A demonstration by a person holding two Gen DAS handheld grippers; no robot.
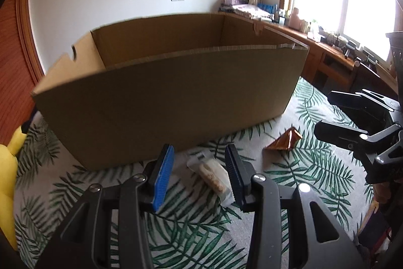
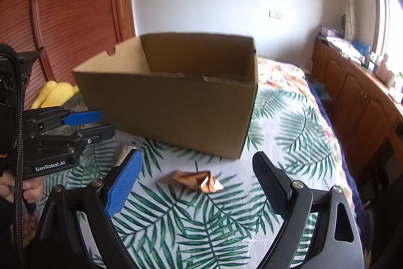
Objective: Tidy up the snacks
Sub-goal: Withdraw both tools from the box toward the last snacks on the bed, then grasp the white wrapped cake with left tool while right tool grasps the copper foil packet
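At far left a yellow plush toy [image 2: 56, 92] lies on the bed [image 2: 289, 117] beside the open cardboard box [image 2: 171, 107], which stands ready as the likely destination; its inside is hidden from both views. In front of the box, the left gripper [image 1: 199, 173] is partly spread and brackets a pale wrapped snack [image 1: 214, 178] without pressing it, apparently lined up for a grasp. Further right, the right gripper [image 2: 196, 183] stands wide apart and empty, aimed at a brown foil snack [image 2: 199, 180] lying on the leaf-print cover, just short of the box.
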